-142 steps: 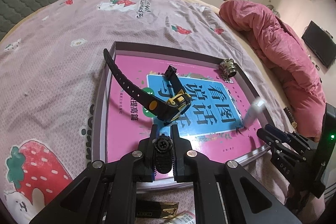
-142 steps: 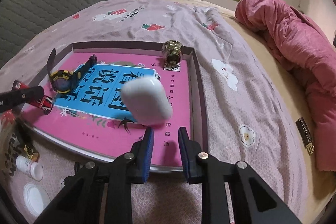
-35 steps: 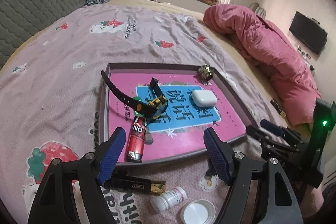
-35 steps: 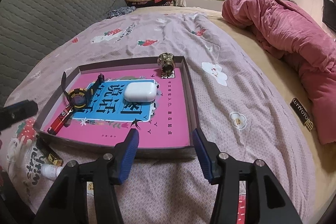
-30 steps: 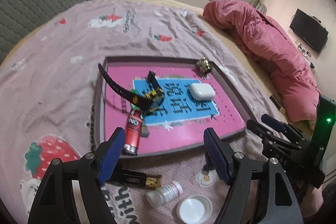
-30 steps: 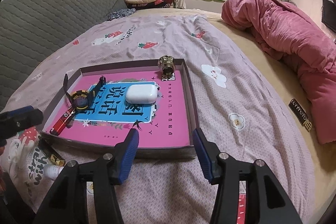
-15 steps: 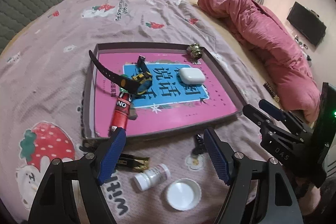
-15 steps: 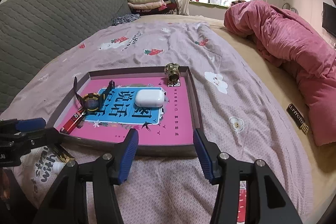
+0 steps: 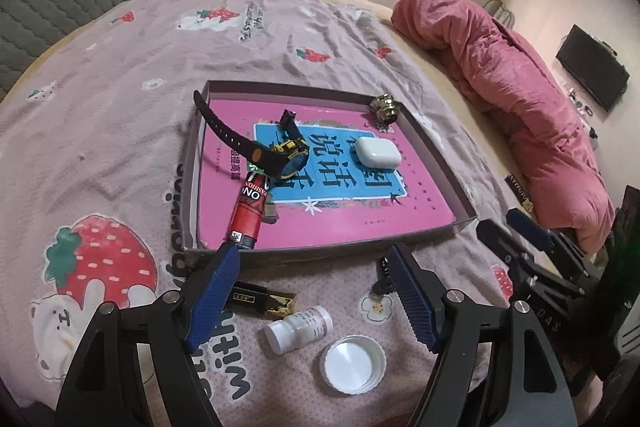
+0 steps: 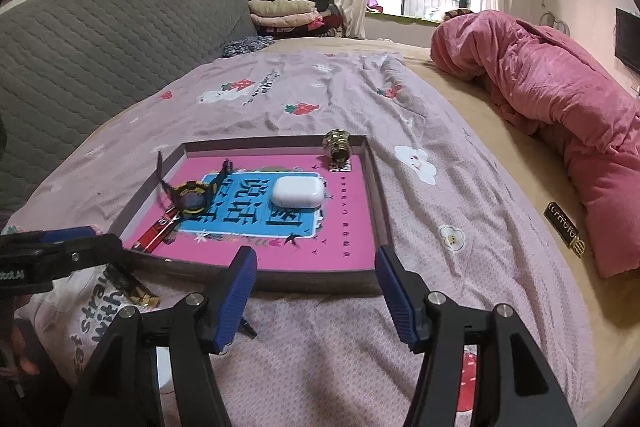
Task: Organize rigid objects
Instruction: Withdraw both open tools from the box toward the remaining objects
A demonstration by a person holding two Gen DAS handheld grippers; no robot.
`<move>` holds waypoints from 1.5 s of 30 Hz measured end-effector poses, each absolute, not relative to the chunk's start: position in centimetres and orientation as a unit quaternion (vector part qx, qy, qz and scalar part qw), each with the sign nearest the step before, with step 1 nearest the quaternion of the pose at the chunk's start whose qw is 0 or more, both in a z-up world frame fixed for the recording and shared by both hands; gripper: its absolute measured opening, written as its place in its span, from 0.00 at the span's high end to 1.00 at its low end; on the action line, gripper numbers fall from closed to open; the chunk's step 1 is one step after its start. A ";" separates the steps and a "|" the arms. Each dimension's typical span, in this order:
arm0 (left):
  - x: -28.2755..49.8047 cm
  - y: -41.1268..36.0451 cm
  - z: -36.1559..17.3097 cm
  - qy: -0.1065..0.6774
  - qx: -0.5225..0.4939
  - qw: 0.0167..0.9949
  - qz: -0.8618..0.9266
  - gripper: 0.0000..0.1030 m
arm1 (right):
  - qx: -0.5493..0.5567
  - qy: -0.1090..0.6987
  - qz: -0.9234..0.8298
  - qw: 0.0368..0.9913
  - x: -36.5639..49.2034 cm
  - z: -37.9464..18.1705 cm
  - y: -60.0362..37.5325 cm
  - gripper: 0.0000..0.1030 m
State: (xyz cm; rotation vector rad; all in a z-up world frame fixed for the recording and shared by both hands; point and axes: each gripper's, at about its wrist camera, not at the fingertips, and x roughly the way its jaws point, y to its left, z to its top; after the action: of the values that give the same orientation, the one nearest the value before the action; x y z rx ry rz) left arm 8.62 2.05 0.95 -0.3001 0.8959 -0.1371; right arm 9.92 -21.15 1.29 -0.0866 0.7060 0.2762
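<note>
Four things now lie in the tray (image 9: pixel 436 155) at centre frame; the earbud case (image 9: pixel 378 151) is newly placed. Both hand-held grippers, left (image 9: pixel 316 291) wide open and right (image 10: pixel 314 291) still opening, are empty, backed off toward the bottle (image 9: pixel 298 327) on the bed.

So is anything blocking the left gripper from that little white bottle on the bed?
Nothing visible. The bottle lies on the sheet just ahead of the open left gripper, with a white cap beside it, not over it.

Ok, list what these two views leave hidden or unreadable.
- Black-and-gold bar: left wrist view, its near end sits behind the left gripper.
- Small dark item: same view, mostly behind a blue finger; unidentifiable.
- White cap and pill bottle: right wrist view, blocked by the right gripper, jaws opening, nothing between.
</note>
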 end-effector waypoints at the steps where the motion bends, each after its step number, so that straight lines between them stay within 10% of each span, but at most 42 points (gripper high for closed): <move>1: 8.4 2.1 1.0 0.430 -0.149 0.888 -0.071 0.25 | -0.044 0.344 0.136 0.928 9.8 1.3 -21.0 0.41; 45: 4.2 1.2 -1.3 0.513 -0.069 0.855 -0.034 0.25 | -0.083 0.367 0.231 0.897 3.5 0.2 -17.7 0.40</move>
State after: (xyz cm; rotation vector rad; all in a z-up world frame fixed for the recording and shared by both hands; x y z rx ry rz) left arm 4.18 1.19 -1.29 -0.1455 1.0780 -0.0715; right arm 3.45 -17.69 0.17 -0.1721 0.7598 0.4779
